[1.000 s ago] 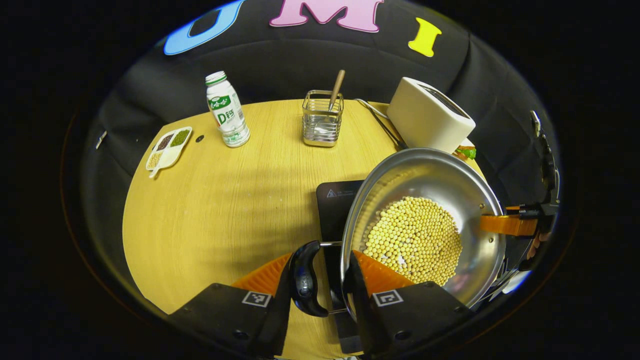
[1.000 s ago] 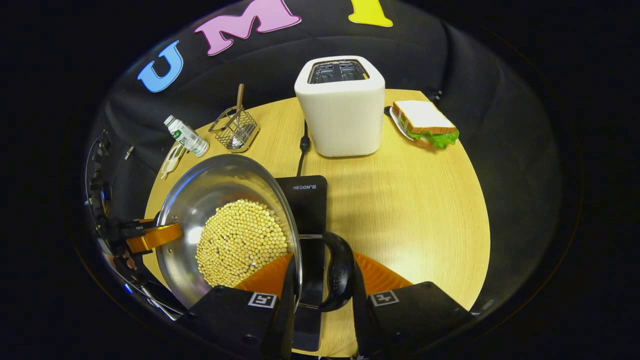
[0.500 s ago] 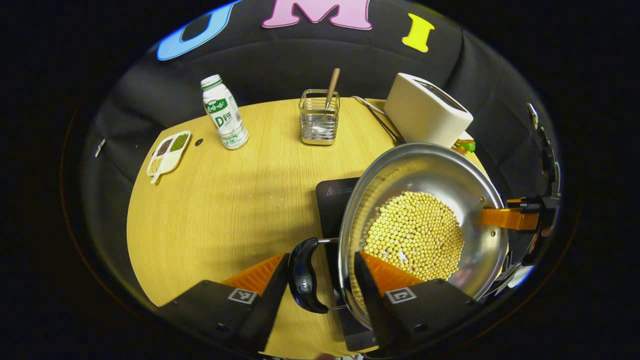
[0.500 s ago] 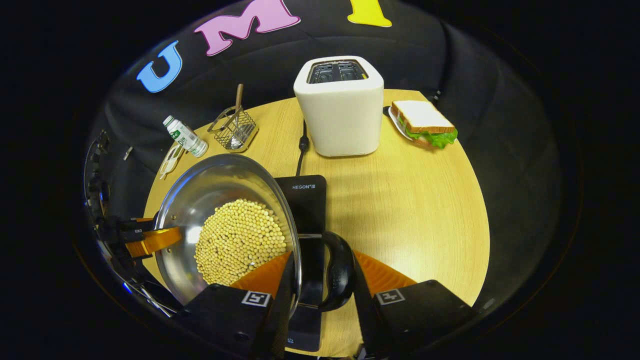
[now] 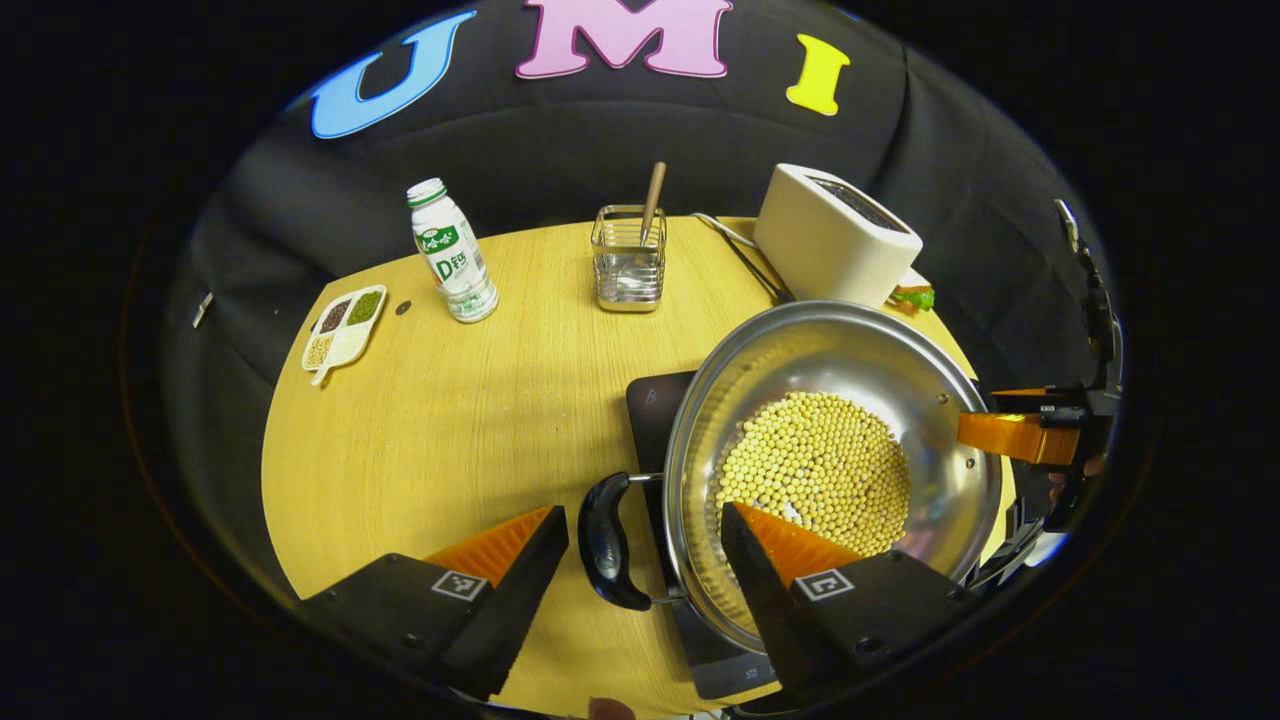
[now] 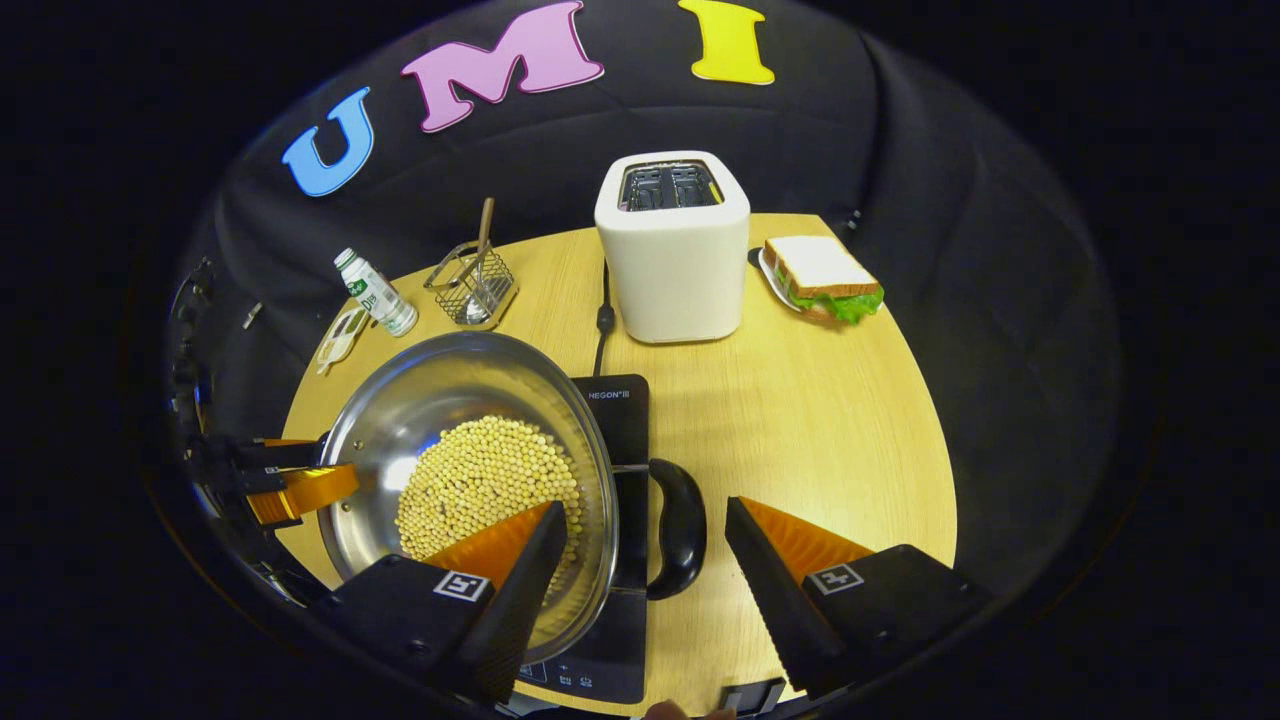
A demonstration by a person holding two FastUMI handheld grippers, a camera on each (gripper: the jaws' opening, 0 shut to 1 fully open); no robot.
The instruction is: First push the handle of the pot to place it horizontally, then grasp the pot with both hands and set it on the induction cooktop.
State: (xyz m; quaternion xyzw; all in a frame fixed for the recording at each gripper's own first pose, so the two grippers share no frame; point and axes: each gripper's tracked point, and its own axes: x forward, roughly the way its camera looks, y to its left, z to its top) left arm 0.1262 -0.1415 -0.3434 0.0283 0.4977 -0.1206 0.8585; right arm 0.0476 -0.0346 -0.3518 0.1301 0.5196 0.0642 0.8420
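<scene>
Pot (image 6: 440,400) on "NEGON" cooktop (image 6: 625,420)

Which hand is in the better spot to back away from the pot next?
It's a tie. The left gripper and right gripper are both open, each with a black handle loose between its fingers, and the pot seems set on the induction cooktop.

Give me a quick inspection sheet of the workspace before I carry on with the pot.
Surface: round wooden table.
Job's things: steel pot of beans sits on the induction cooktop; black handles out to both sides.
Clutter: bottle, snack tray, wire caddy, toaster, sandwich.
Grippers: left hand-held gripper and right hand-held gripper both open, each straddling a handle.
Cables: toaster cord runs to the cooktop.
Surroundings: black cloth wall.
</scene>
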